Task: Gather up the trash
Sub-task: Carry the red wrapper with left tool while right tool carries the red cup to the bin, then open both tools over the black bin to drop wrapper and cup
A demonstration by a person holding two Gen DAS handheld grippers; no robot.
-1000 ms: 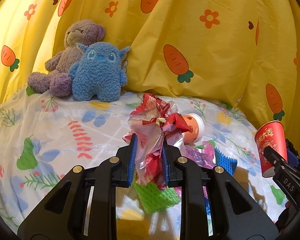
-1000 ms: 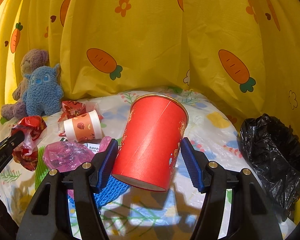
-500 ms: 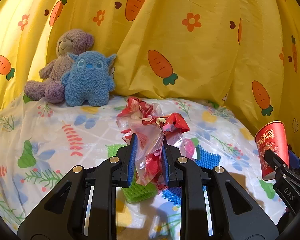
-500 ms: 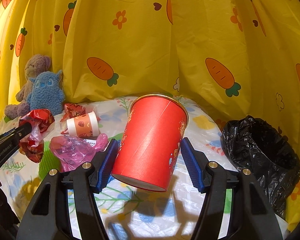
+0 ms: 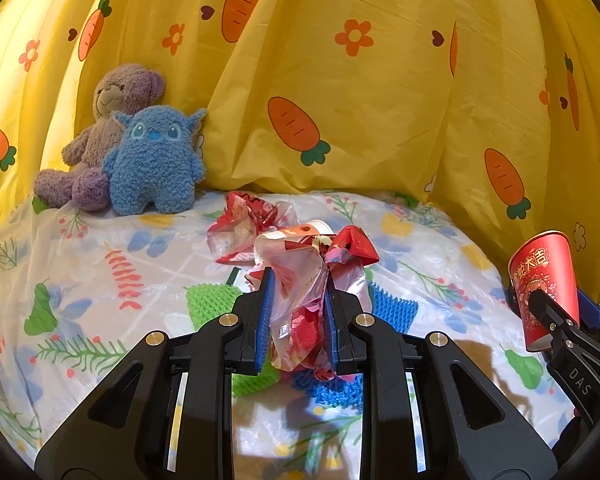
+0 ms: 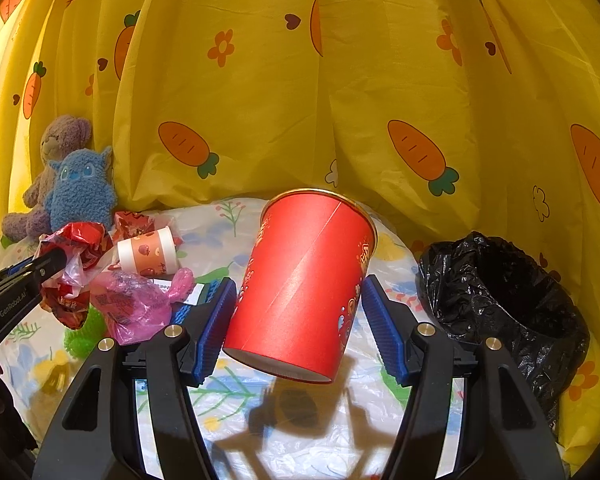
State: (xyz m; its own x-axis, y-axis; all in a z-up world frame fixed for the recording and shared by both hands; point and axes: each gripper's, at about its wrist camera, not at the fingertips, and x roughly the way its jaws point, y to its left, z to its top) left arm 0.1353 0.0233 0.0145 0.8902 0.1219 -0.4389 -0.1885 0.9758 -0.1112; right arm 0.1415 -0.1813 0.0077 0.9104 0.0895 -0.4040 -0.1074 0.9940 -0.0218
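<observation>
I'm mid-carry: my left tool pinches a crumpled wrapper and my right tool clamps a red cup, both lifted above the surface. Next, I judge, both loads must swing over the black bag at the right and be released; other trash lies behind.

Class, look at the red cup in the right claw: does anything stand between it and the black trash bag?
Nothing visible does. The red cup hangs in the right claw, and only bare tablecloth separates it from the open black trash bag.

Both tools clamped, raised.
</observation>
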